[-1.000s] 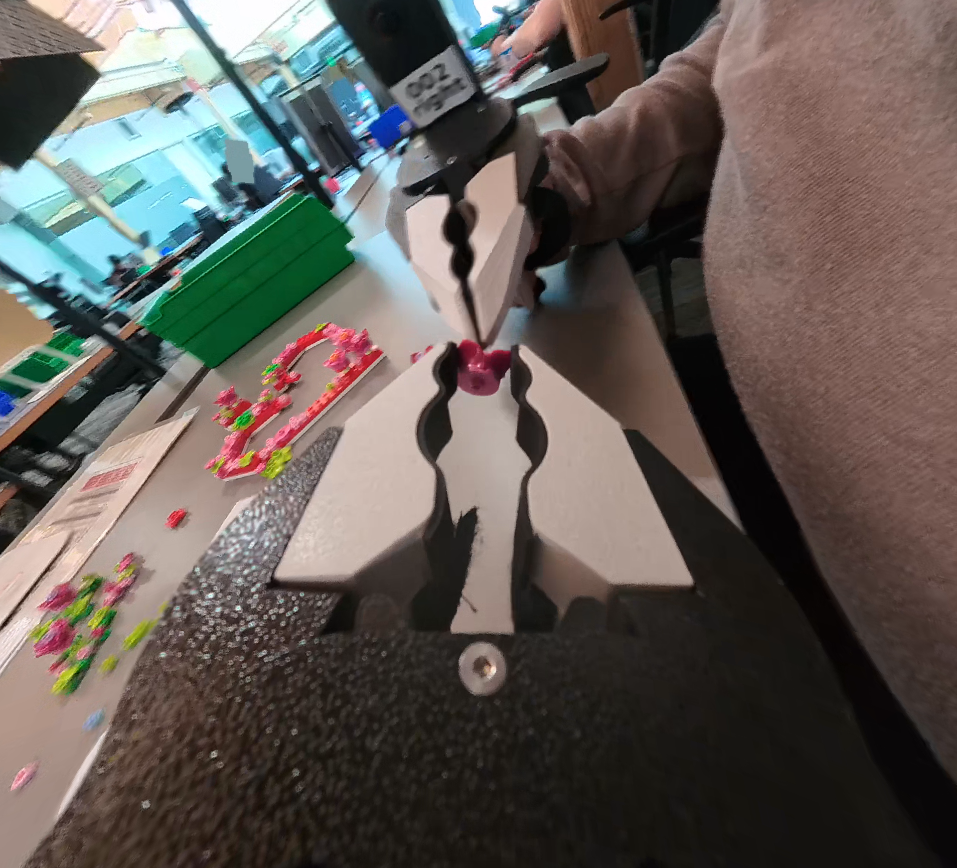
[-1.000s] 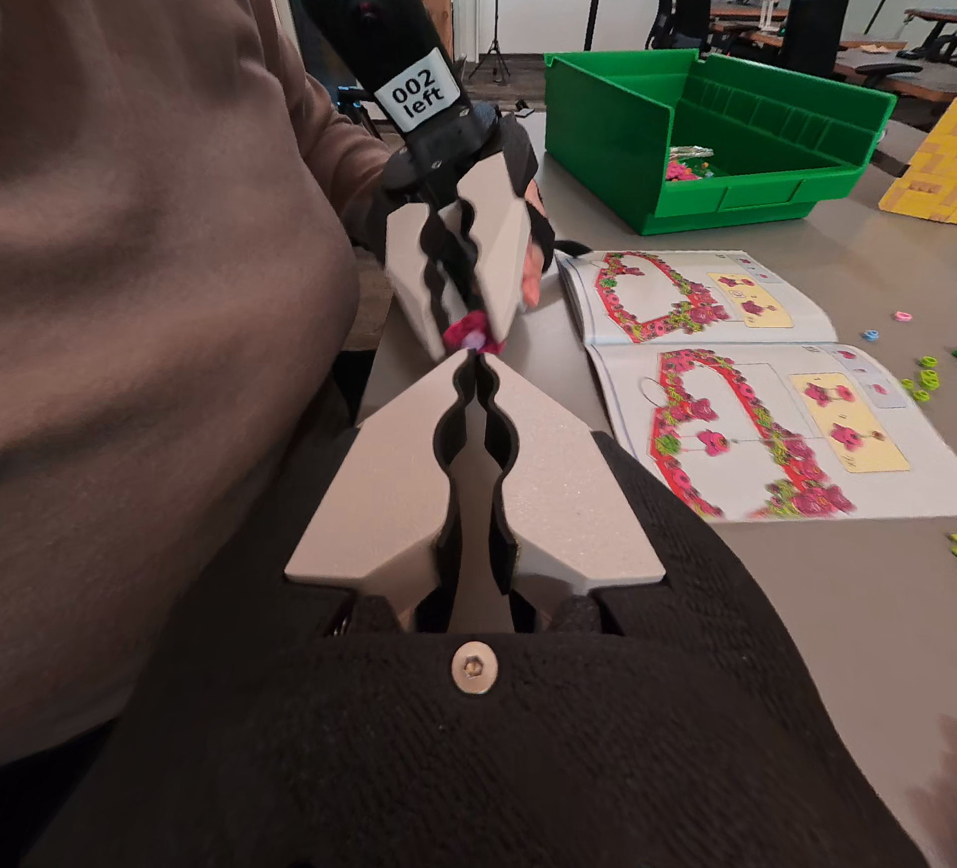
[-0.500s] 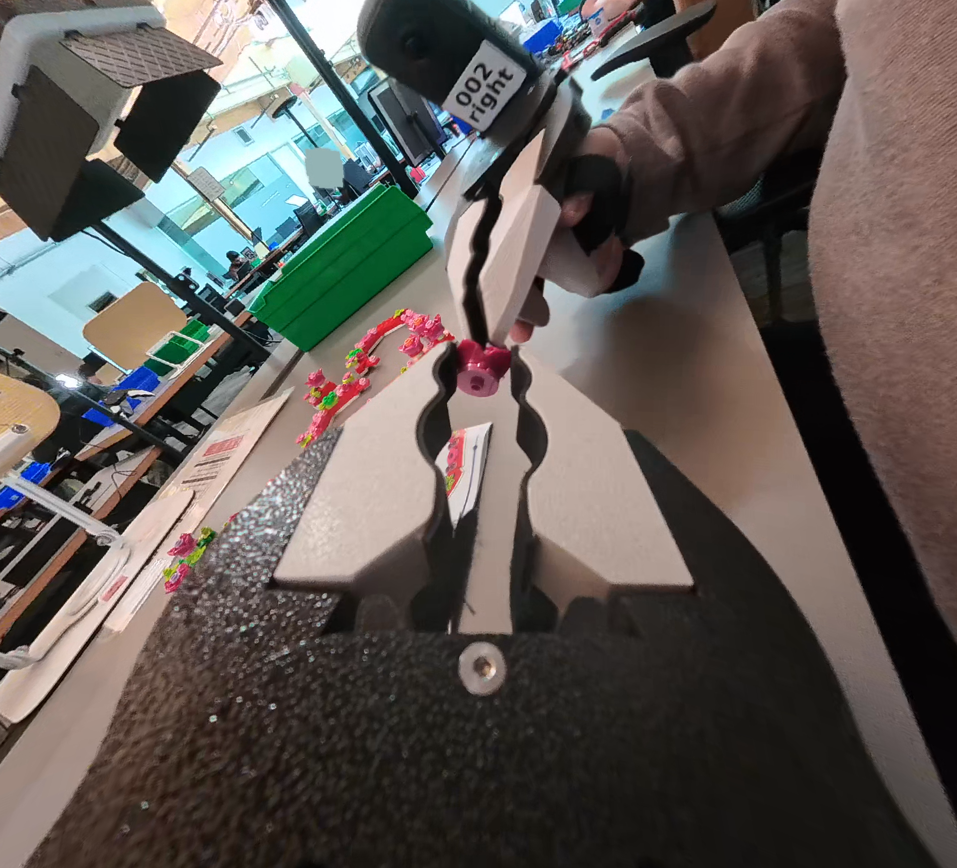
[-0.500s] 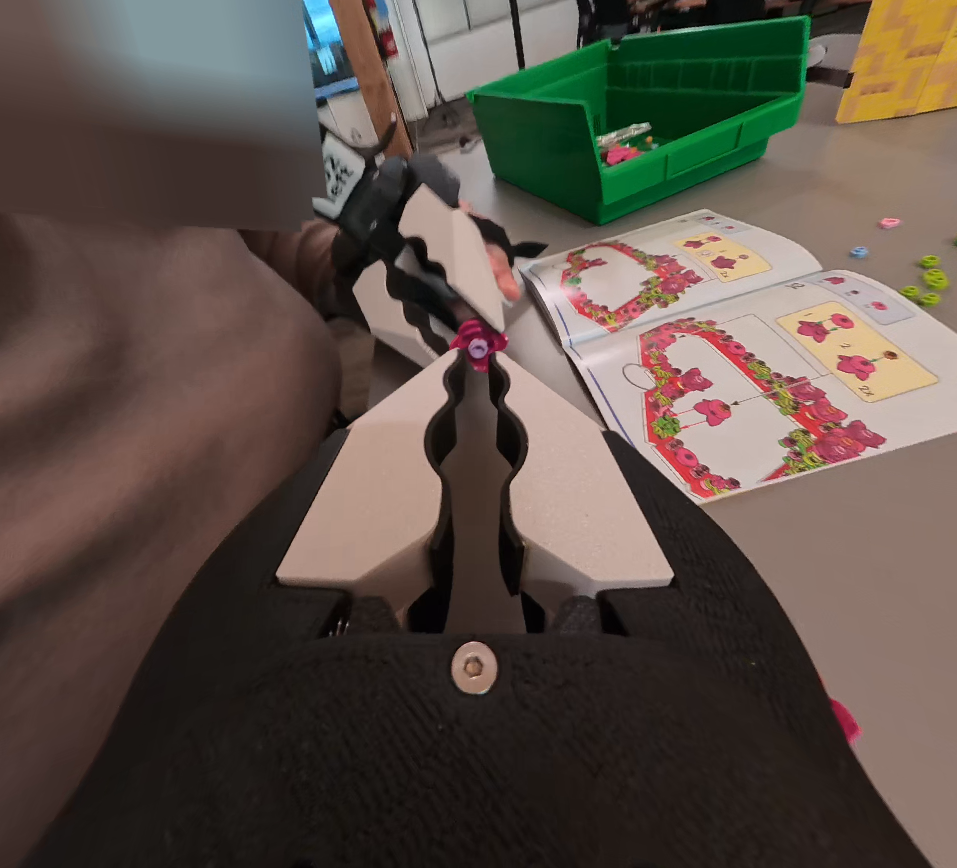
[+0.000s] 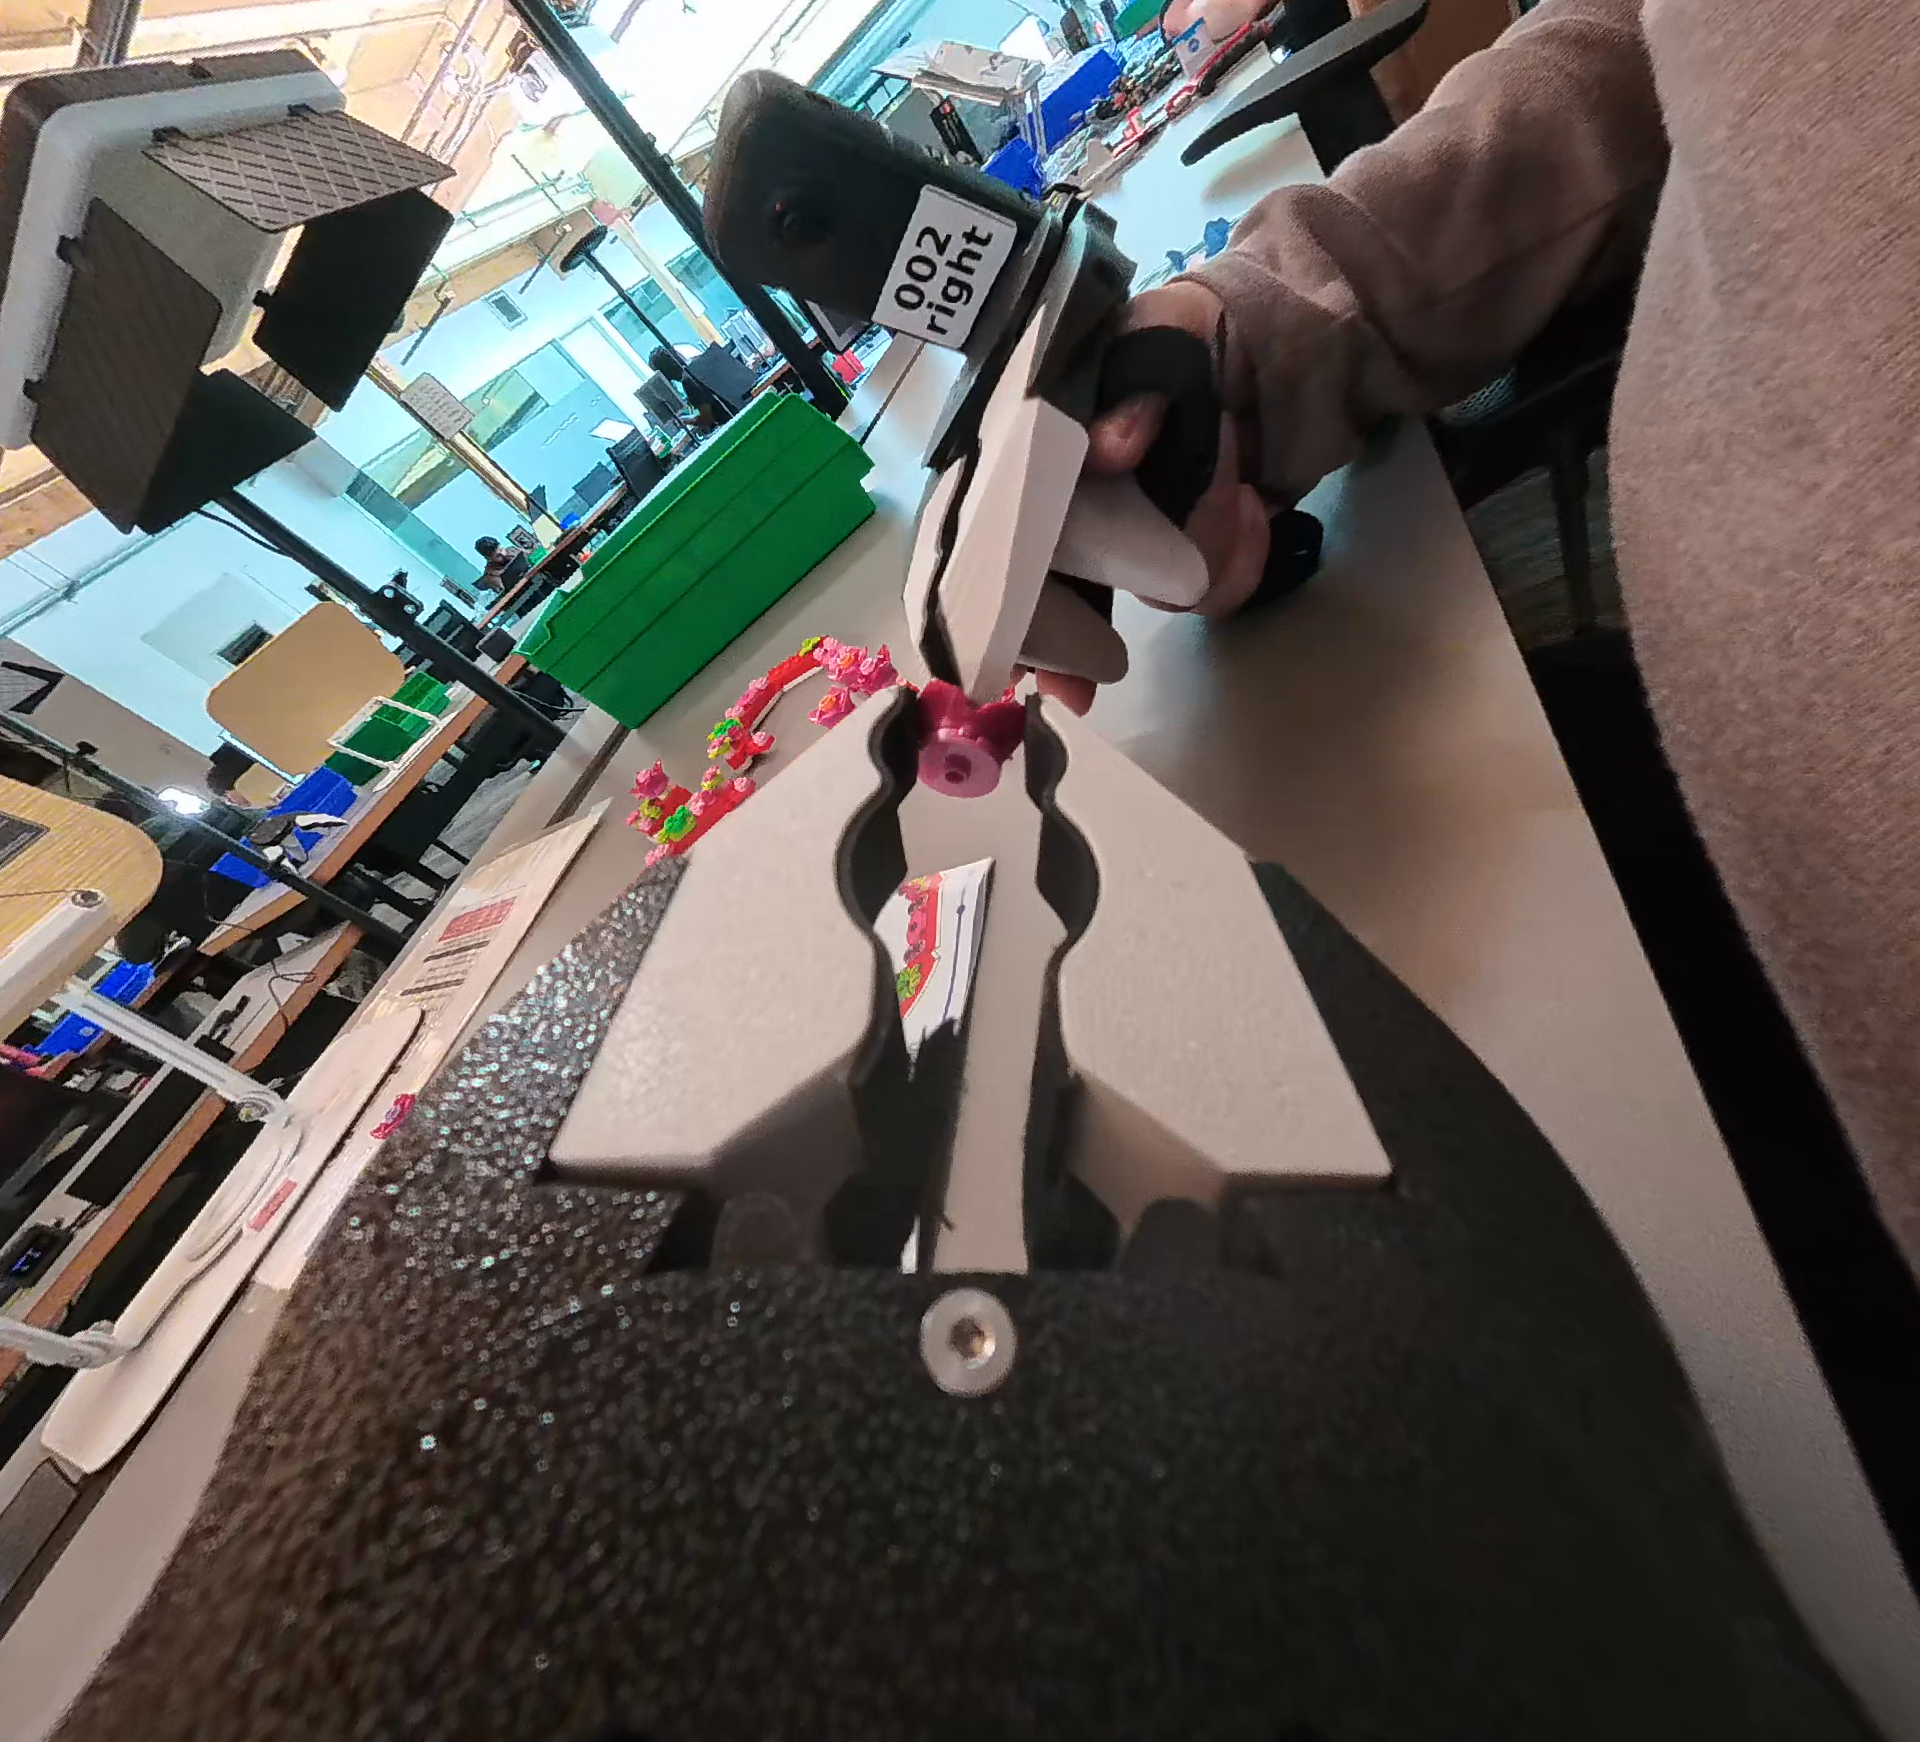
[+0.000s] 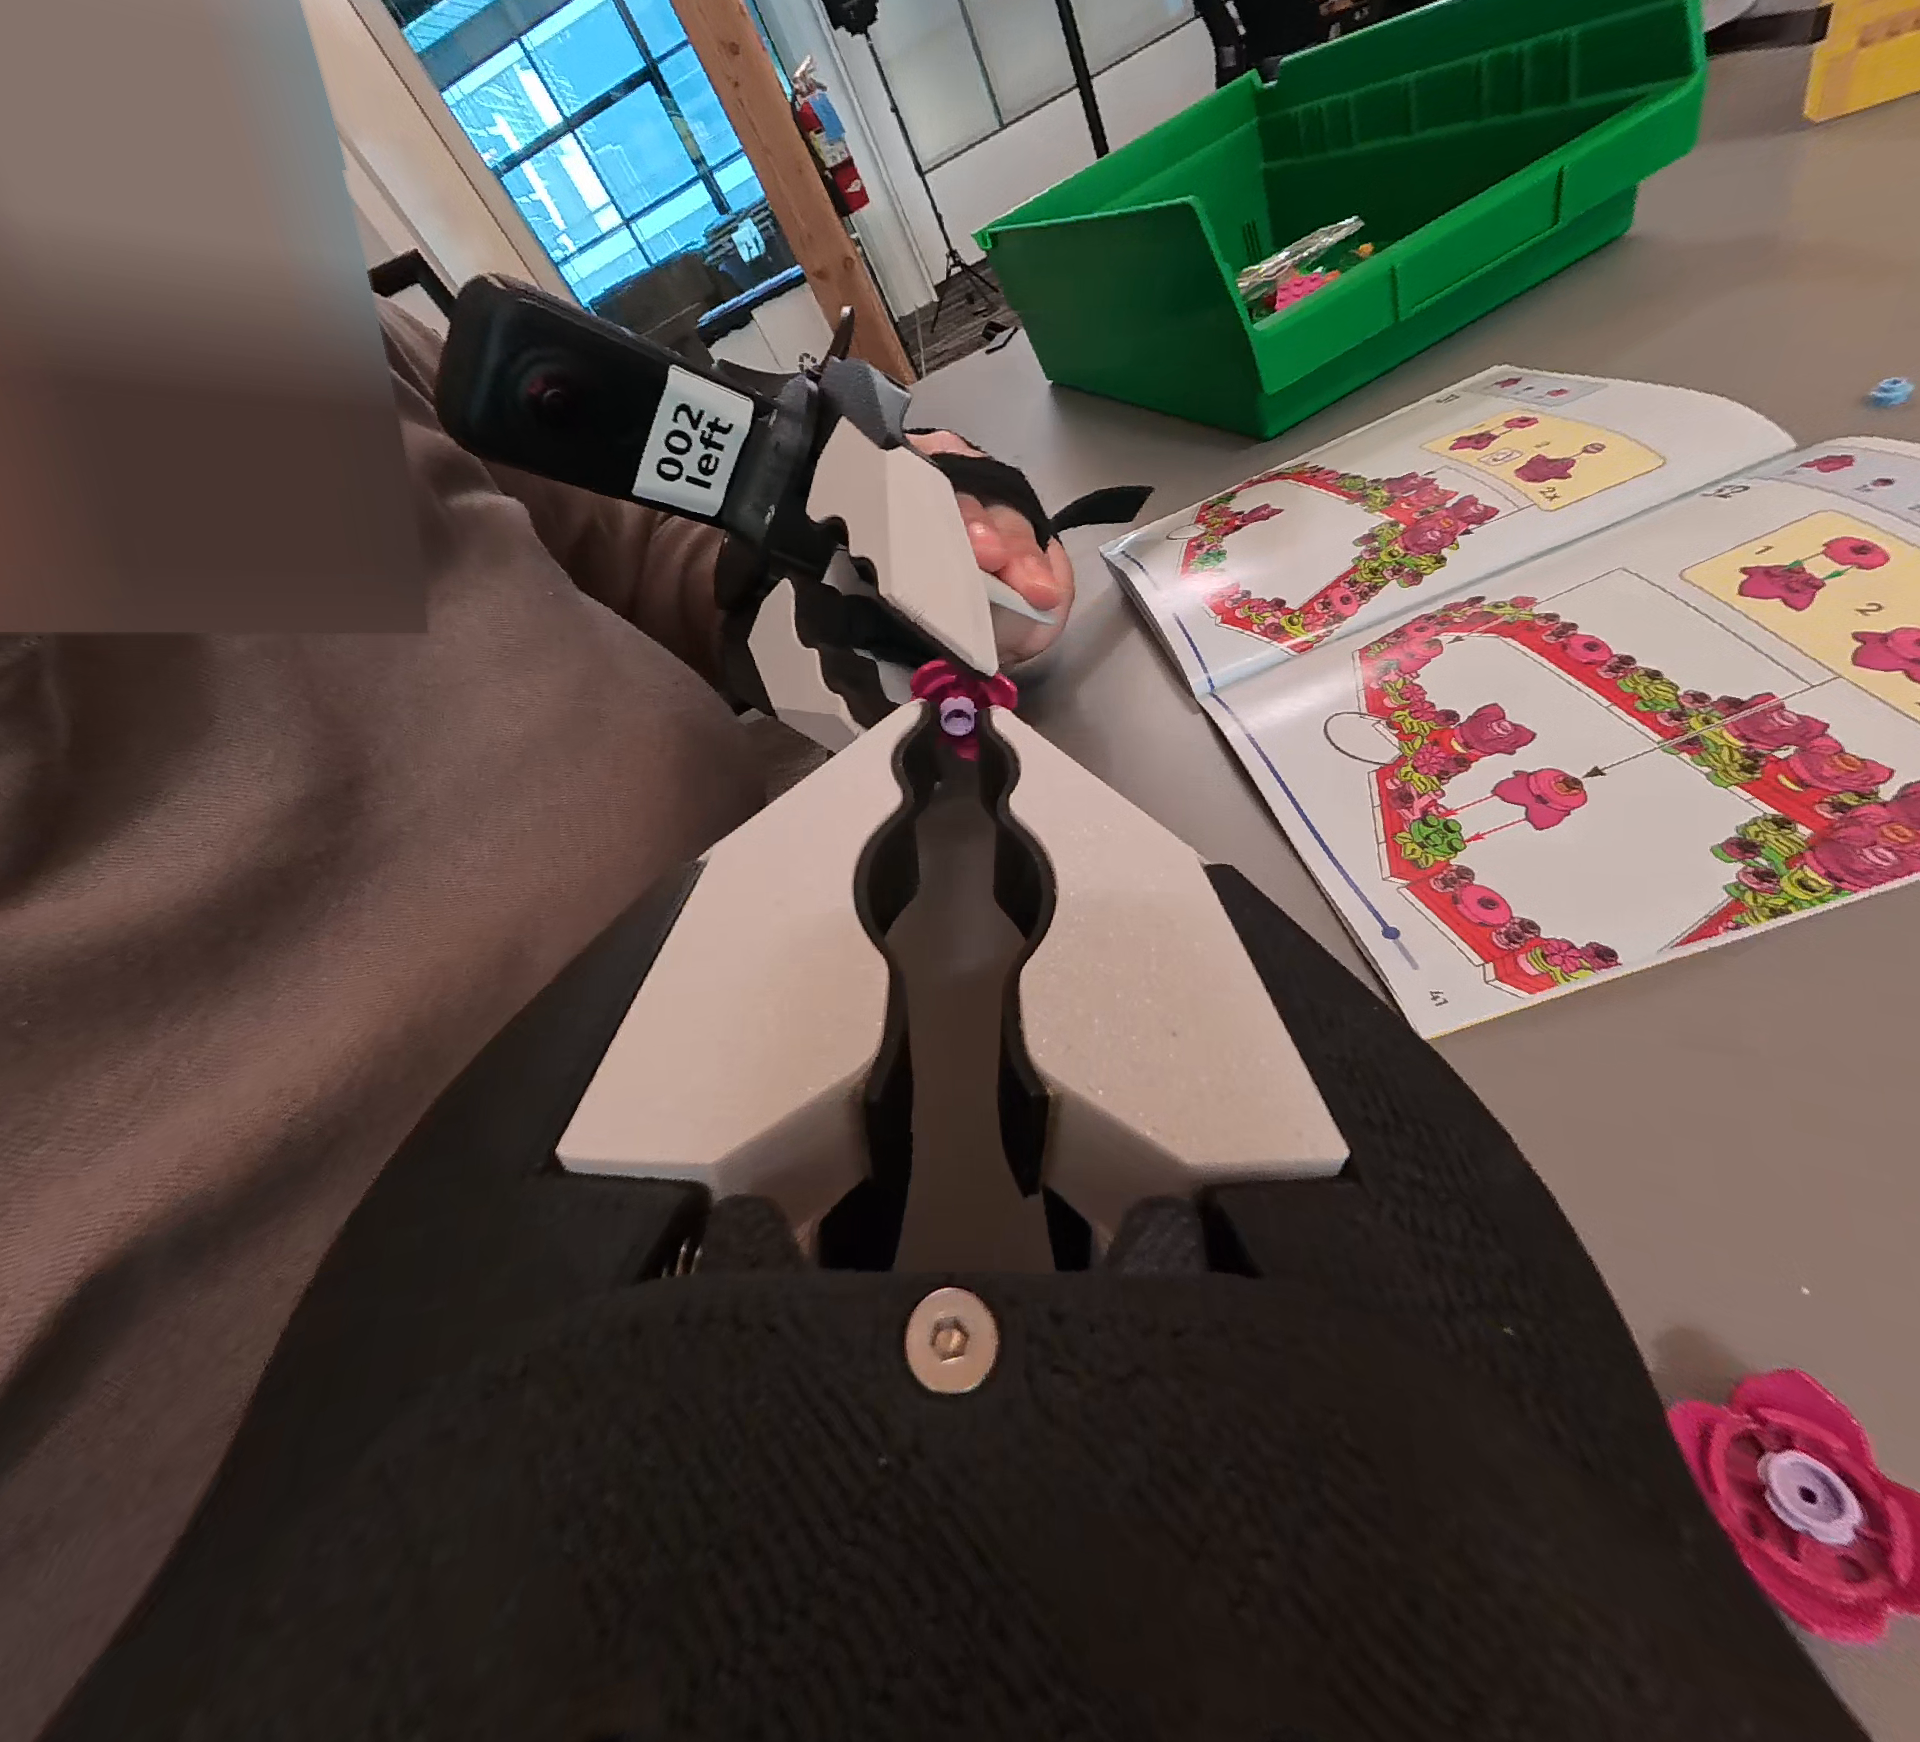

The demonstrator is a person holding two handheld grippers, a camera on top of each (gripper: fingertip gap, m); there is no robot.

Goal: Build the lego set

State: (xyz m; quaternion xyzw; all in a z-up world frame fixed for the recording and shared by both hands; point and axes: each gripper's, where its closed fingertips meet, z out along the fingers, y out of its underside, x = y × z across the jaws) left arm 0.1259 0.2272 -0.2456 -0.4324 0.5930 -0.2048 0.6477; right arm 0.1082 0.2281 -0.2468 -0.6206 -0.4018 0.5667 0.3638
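Left wrist view: the left gripper [image 5: 961,736] pinches a magenta flower piece [image 5: 961,750] above the grey table [image 5: 1382,819], the right gripper [image 5: 971,679] meeting it from above. Behind — a red flowered frame [image 5: 774,731], a green bin [image 5: 707,565], glass-walled office.

Right wrist view: the right gripper [image 6: 961,718] is clamped on the same flower's lilac stud [image 6: 957,713]. An open instruction booklet [image 6: 1558,684] lies beside; another magenta flower [image 6: 1803,1495] lies on the table — lower right.

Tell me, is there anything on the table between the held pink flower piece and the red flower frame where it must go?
Nothing visible. The pink flower piece sits in the left gripper, and only bare table lies toward the red flower frame.
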